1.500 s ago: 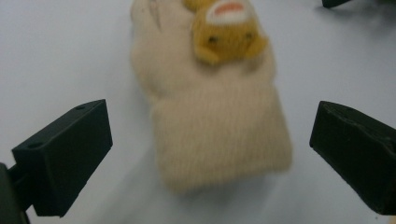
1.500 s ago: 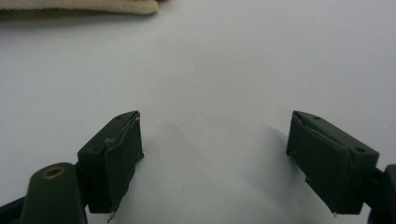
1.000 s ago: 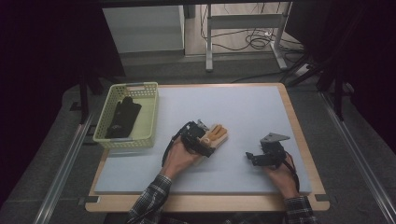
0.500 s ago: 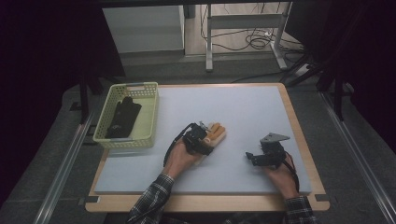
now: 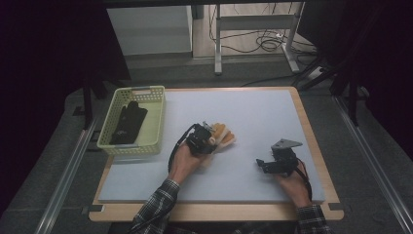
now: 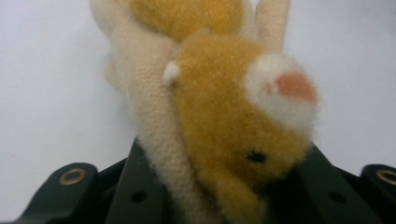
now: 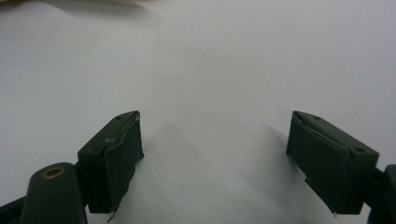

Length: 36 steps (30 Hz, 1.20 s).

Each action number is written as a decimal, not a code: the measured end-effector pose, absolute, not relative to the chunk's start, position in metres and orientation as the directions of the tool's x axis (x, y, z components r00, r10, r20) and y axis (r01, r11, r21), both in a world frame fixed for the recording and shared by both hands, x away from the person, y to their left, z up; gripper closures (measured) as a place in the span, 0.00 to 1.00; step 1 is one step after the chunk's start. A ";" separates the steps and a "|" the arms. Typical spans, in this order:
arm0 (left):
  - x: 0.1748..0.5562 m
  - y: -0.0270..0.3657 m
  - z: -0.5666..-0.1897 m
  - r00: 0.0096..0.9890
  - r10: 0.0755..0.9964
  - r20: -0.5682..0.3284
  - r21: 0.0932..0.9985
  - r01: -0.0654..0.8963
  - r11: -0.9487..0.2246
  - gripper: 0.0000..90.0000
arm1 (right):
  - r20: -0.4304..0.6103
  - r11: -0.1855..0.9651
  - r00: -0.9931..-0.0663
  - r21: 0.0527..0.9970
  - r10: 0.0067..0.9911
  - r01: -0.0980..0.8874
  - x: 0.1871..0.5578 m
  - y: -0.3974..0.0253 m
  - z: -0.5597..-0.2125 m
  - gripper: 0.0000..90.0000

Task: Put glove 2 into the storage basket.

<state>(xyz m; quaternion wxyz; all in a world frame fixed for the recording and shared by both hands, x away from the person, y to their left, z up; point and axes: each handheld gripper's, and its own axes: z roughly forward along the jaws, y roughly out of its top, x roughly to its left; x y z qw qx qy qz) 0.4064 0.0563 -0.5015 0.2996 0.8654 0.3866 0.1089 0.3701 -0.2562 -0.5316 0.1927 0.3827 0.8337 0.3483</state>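
Dim surroundings frame a pale grey surface [image 5: 253, 117] edged in light wood, with cables seen on the floor beyond its far edge. Near the middle of the surface, a little toward the left edge, the left hand-held gripper [image 5: 210, 138] is held by a hand whose plaid sleeve [image 5: 156, 207] enters from the near edge. A plush toy [image 5: 223, 136] in tan and cream is clamped between its jaws. In the left gripper view the plush toy [image 6: 224, 121] is seen pressed between the two black jaws, its ochre head with a white muzzle, pink nose and small black eye turned sideways, and cream fabric running along one side; the rest of the toy extends away from the jaws over the surface. Whether the toy rests on the surface or is lifted just off it cannot be told.

Toward the near right corner, the right hand-held gripper [image 5: 263, 165] is held low over the surface, well apart from the toy. In the right gripper view its jaws are spread wide, with nothing but bare surface between them.

At the left edge, a pale yellow-green basket [image 5: 155, 124] is placed, and a black glove [image 5: 127, 122] lies inside it.
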 end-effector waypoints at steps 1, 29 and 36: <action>0.407 0.058 -0.499 0.672 0.739 -0.045 0.607 0.606 -0.514 0.77 | -0.055 0.464 -0.633 0.728 0.772 0.504 0.370 -0.256 -0.532 0.20; 0.434 0.172 -0.401 0.378 0.926 -0.008 0.666 0.692 -0.277 0.78 | -0.059 0.467 -0.634 0.730 0.771 0.500 0.370 -0.256 -0.532 0.20; 0.438 0.219 -0.393 0.268 0.964 -0.001 0.664 0.721 -0.199 0.77 | -0.060 0.467 -0.634 0.730 0.771 0.499 0.370 -0.256 -0.532 0.20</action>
